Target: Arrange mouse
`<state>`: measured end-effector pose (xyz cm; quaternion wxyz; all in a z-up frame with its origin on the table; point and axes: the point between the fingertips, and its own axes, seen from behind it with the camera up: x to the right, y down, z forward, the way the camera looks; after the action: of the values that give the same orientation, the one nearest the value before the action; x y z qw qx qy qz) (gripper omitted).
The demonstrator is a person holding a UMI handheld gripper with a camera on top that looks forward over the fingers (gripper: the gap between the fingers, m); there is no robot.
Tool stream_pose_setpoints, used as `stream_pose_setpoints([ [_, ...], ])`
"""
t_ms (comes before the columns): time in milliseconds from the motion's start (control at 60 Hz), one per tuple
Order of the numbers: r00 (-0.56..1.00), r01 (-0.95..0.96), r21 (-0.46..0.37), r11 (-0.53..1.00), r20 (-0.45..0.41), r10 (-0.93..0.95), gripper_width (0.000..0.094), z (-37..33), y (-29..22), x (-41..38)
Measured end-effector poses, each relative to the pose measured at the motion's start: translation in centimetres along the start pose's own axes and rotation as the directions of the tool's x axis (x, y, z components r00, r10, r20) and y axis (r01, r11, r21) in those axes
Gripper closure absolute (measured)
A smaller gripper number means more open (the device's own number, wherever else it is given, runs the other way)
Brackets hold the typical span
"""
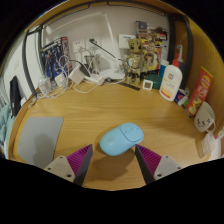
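A light blue mouse [121,139] lies on the wooden desk [100,105], just ahead of my fingers and slightly between their tips. My gripper [113,160] is open, with the left pink pad [80,159] and the right pink pad [148,157] apart on either side of the mouse's near end. Neither pad touches the mouse. A grey mouse mat [38,138] lies on the desk to the left of the fingers.
White cables and a power strip [75,75] lie at the back left. Bottles and boxes [150,65] crowd the back right, with a white bottle [171,82] and an orange packet [199,90]. A white object [205,120] sits at the right.
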<state>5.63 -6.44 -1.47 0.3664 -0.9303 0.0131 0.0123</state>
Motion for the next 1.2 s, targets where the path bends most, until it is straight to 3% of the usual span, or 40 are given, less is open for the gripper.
stream_pose_setpoints([
  [400, 0.996, 0.071, -0.043, 0.997, 0.05, -0.068, 0.0118, 4.0, -3.6, -0.9],
  [650, 0.994, 0.093, -0.028, 0.995, 0.055, -0.092, 0.0297, 4.5, -4.1, -1.2],
  [683, 0.995, 0.087, -0.023, 0.996, 0.055, -0.085, 0.0428, 4.6, -4.2, -1.3],
  [817, 0.996, 0.082, -0.026, 0.996, 0.044, -0.081, 0.0469, 4.6, -4.2, -1.3],
  [917, 0.996, 0.078, -0.042, 0.996, 0.052, -0.076, 0.0582, 4.6, -4.0, -1.3],
  [950, 0.996, 0.081, -0.049, 0.996, 0.049, -0.079, 0.0539, 4.6, -4.0, -1.3],
  [967, 0.996, 0.077, -0.051, 0.996, 0.046, -0.075, 0.063, 4.6, -4.0, -1.3],
  [1200, 0.999, 0.032, -0.079, 0.996, -0.026, -0.034, 0.0652, 4.5, -4.2, -1.3],
])
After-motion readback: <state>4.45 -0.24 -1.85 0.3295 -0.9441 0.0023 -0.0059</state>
